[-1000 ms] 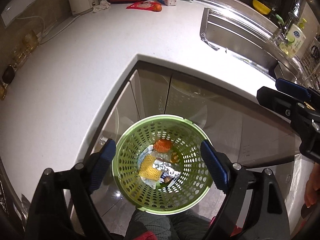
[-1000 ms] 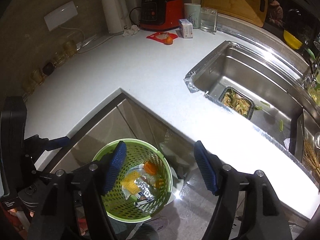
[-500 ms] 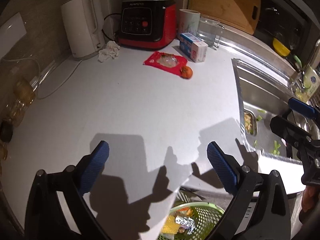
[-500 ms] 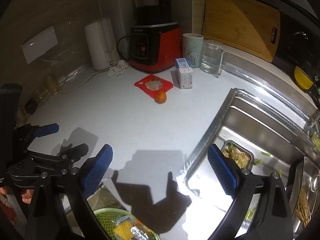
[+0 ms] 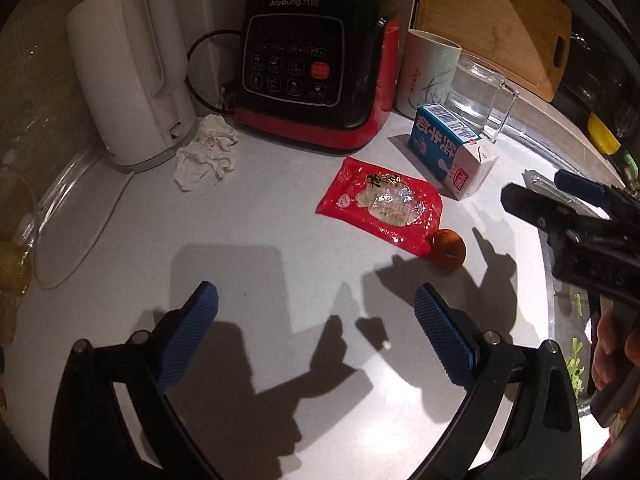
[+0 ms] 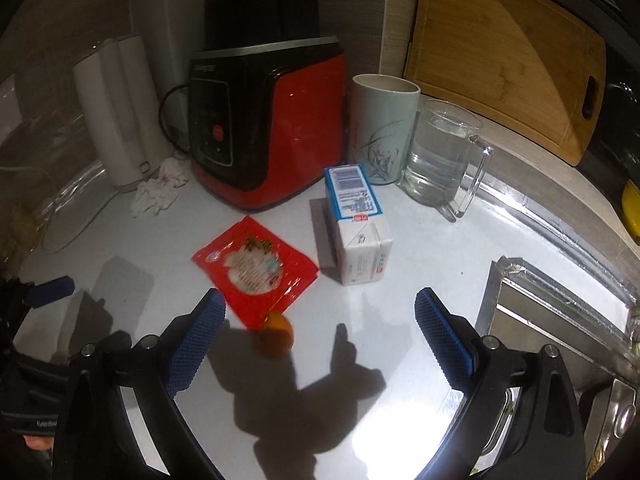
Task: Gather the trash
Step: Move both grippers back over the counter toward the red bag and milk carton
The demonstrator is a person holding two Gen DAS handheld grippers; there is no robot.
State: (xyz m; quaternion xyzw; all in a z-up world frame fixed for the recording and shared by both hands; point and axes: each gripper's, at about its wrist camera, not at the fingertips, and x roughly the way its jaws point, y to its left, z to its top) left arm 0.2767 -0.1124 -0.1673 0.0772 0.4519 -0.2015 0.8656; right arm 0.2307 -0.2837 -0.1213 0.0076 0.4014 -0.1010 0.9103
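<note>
Lying flat on the white tabletop (image 5: 280, 216), a red wrapper (image 5: 380, 202) was seen in front of the red-and-black blender (image 5: 316, 76). An orange fruit (image 5: 449, 249) was found touching the wrapper's near corner. A blue-and-white carton (image 5: 452, 152) was seen on its side just beside the wrapper, toward the sink. A crumpled tissue (image 5: 206, 152) was noted at the foot of the white kettle (image 5: 128, 80), left of the blender. Behind the carton, a pale cup (image 5: 428, 72) and a glass mug (image 5: 478, 98) holding water were stood side by side, and a wooden board (image 5: 492, 20) was leaned against the wall beyond them.

The left gripper (image 5: 316, 336) was held above bare tabletop, its fingers (image 5: 188, 336) spread wide with nothing between them. The right gripper (image 6: 318, 340) was held over the fruit and the wrapper's near edge in the right wrist view, its fingers (image 6: 444, 340) likewise spread wide and nothing gripped. The sink's steel rim (image 6: 560, 292) was seen to its right. From the left wrist view the right gripper was seen at the right edge, above the sink's rim, with part of a hand (image 5: 612, 348) below it.
</note>
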